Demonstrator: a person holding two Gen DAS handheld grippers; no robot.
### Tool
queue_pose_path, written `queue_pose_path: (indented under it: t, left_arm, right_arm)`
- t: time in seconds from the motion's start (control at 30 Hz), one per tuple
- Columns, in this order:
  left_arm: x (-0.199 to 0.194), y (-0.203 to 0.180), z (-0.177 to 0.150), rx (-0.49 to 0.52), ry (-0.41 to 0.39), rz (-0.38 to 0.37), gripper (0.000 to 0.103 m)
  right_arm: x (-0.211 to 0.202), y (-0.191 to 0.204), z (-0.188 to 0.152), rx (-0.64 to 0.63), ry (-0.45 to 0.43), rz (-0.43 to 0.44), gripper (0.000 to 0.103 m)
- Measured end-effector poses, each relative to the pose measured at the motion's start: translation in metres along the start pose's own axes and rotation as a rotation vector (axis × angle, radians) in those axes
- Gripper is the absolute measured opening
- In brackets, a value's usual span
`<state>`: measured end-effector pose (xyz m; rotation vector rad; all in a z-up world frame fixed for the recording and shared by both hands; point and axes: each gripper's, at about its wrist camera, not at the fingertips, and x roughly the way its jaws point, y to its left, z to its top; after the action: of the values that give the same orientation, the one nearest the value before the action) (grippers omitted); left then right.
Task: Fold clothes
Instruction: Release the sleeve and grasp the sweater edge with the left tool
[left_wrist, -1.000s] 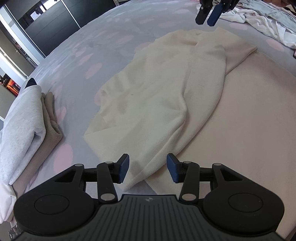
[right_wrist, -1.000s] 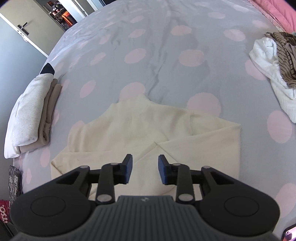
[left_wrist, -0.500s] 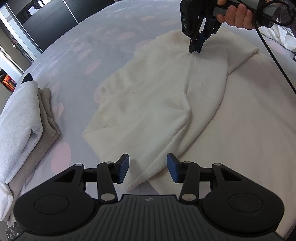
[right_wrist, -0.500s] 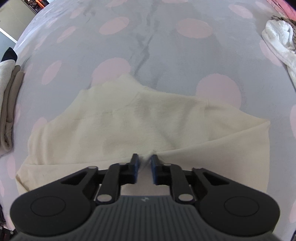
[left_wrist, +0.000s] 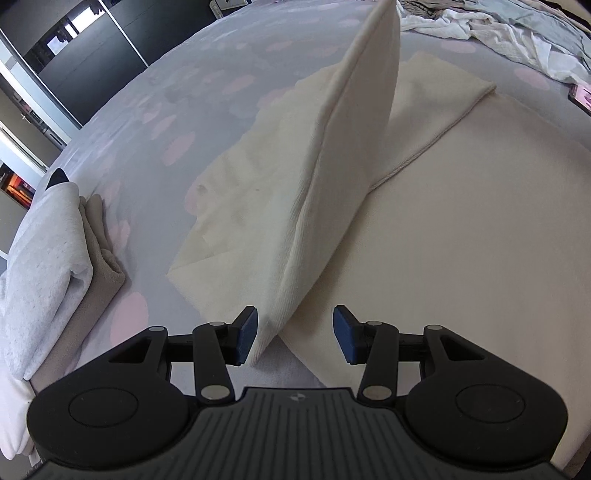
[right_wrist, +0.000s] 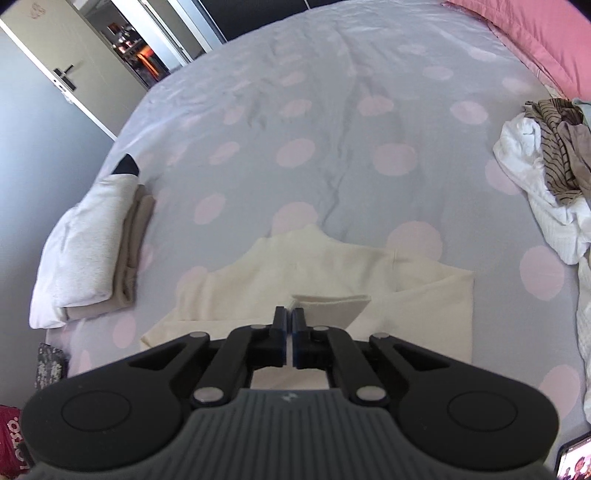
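On the bed (right_wrist: 332, 110), two folded garments (right_wrist: 96, 251) are stacked; a heap of clothes (right_wrist: 546, 192) waits. The right gripper (right_wrist: 289, 325), jaws just closed, pinches the cream sweater (left_wrist: 258, 177), lifting its sleeve (left_wrist: 332, 177). The left gripper (left_wrist: 293, 334) hovers half-open, empty.

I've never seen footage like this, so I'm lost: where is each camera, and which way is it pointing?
Left wrist view: sits on the left tool, looking down along its open fingers at a cream sweater whose sleeve is lifted; no hand shows.
Right wrist view: sits on the right tool, looking down over the polka-dot bed; its fingers are shut on the sleeve; no hand shows.
Both show the sweater, the bed and the folded stack.
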<state>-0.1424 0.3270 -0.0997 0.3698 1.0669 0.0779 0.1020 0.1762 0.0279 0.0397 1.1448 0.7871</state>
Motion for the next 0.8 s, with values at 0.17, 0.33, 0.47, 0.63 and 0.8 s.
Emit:
queue_pose_path:
  t: [0.17,0.33,0.47,0.63,0.8]
  left_arm:
    - [-0.003,-0.006,-0.005,0.019,0.003,-0.016,0.043]
    - [-0.005,-0.004,-0.012,0.017,0.025,-0.039,0.043]
    - [-0.008,0.005,-0.020,-0.034,0.034,-0.059,0.043]
    - [-0.011,0.024,-0.030,-0.128,0.033,-0.023,0.043]
    - [-0.008,0.035,-0.037,-0.158,0.005,0.001,0.032]
  right_arm:
    - [-0.027,-0.013,-0.031,-0.037,0.031,-0.011,0.003]
    - [0.005,-0.043,-0.089,-0.054,0.206,-0.092,0.003]
    - [0.033,-0.058,-0.131,-0.054,0.316,-0.120,0.003]
    - [0.045,-0.061,-0.151,-0.117,0.358,-0.165,0.009]
    - [0.016,-0.041,-0.125,-0.157,0.281,-0.073,0.012]
